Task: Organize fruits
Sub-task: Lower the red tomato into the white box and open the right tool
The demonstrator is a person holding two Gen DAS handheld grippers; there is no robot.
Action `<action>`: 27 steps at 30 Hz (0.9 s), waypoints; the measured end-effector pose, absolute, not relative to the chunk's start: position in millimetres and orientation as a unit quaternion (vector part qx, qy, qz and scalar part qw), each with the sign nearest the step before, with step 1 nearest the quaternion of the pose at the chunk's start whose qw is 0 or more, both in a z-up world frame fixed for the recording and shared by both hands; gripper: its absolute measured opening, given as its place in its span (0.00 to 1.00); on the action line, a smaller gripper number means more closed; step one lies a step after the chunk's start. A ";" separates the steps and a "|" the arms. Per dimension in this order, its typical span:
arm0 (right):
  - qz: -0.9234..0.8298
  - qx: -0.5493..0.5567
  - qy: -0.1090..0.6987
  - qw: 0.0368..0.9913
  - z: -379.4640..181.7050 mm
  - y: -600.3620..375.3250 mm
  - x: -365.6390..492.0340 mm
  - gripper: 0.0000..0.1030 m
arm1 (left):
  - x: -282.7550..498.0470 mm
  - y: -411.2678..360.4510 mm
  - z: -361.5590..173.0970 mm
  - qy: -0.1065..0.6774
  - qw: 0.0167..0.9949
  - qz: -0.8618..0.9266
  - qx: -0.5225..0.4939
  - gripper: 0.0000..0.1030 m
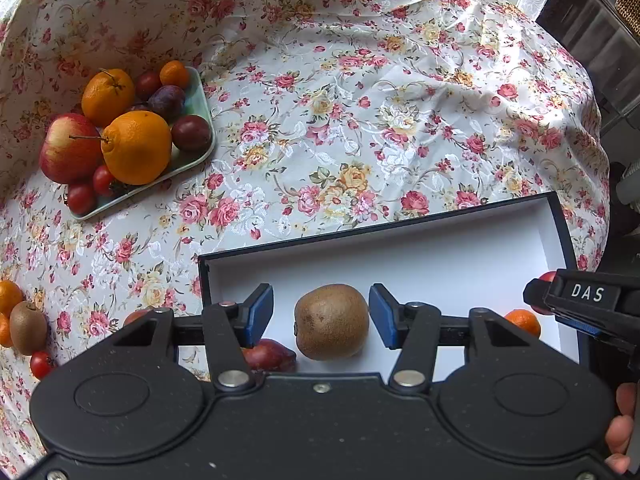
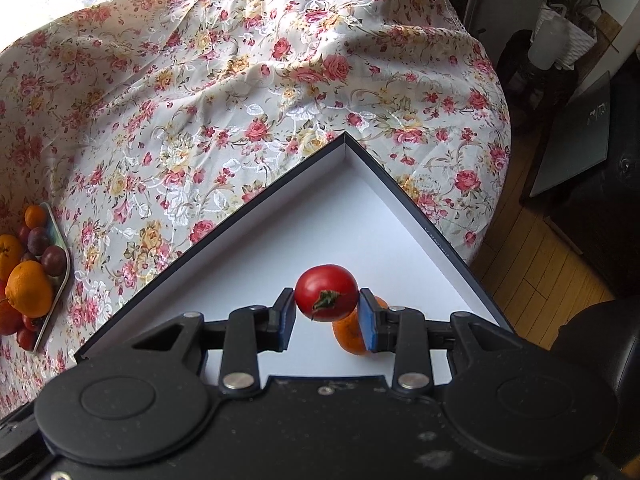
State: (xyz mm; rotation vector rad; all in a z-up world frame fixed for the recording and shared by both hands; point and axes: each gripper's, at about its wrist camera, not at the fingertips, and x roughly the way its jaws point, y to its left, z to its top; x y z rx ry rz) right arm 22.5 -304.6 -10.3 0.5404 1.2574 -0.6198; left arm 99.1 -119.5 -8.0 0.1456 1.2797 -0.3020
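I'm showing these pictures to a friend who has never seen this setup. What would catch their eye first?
Probably the red tomato pinched between the blue pads of the right claw above the white box, with a small orange just beneath it. Next, the brown kiwi lying in the box between the left claw's open pads. Beyond, a green tray heaped with fruit sits on the flowered cloth.
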 end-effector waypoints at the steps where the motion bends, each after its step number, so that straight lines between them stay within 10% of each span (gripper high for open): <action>1: -0.283 0.244 0.569 0.733 -9.1 -304.6 22.7 0.35 | 99.1 -119.5 -8.0 0.594 0.789 -0.141 0.068 0.57; 27: -0.283 0.262 0.601 0.700 -21.9 -301.5 22.5 0.34 | 99.9 -106.8 -9.5 0.604 0.784 -0.123 0.067 0.57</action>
